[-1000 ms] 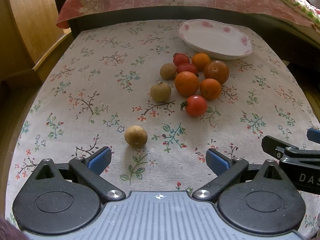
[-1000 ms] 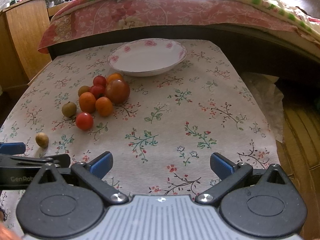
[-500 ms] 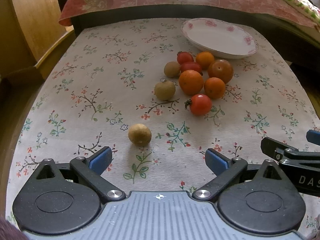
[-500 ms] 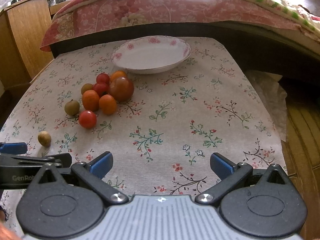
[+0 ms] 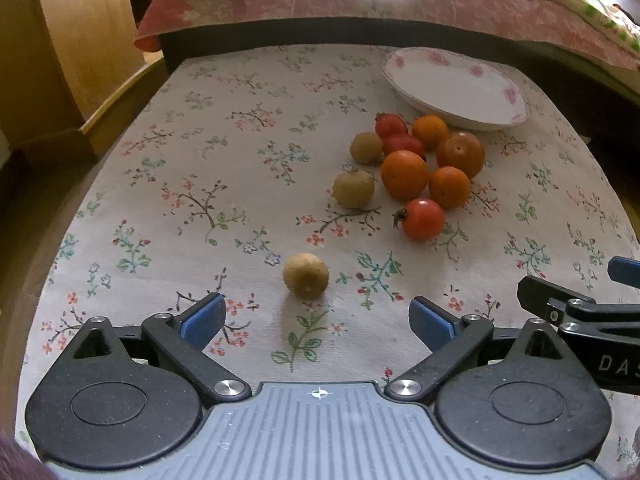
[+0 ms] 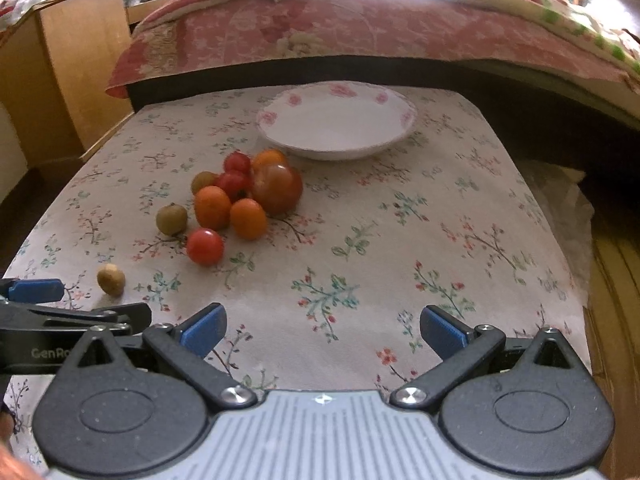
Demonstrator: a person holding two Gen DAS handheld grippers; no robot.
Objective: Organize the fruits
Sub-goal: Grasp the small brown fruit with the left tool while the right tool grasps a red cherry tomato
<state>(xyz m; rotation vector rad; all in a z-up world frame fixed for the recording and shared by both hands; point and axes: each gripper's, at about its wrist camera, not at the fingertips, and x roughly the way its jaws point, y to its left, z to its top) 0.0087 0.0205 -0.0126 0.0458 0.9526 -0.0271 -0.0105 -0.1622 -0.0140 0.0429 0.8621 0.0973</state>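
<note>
A lone tan longan (image 5: 306, 275) lies on the flowered tablecloth just ahead of my open left gripper (image 5: 316, 316), between the lines of its two fingers. Farther on sits a cluster of fruit: oranges (image 5: 404, 174), red tomatoes (image 5: 422, 218) and two more tan longans (image 5: 353, 189). A white flowered plate (image 5: 456, 86) stands empty behind them. My right gripper (image 6: 322, 330) is open over bare cloth at the near edge. From there the fruit cluster (image 6: 248, 196) lies ahead to the left, the plate (image 6: 336, 120) beyond it, and the lone longan (image 6: 111, 279) at the left.
A bed with a red quilt (image 6: 360, 32) runs along the table's far side. A wooden cabinet (image 5: 72, 40) stands at the left. Wooden floor (image 6: 616, 280) shows past the table's right edge. The left gripper's fingers (image 6: 36, 290) show in the right wrist view.
Both grippers have shifted a little to the left and forward. The lone longan now sits nearer the middle of my left gripper's opening. Nothing on the table has moved.
</note>
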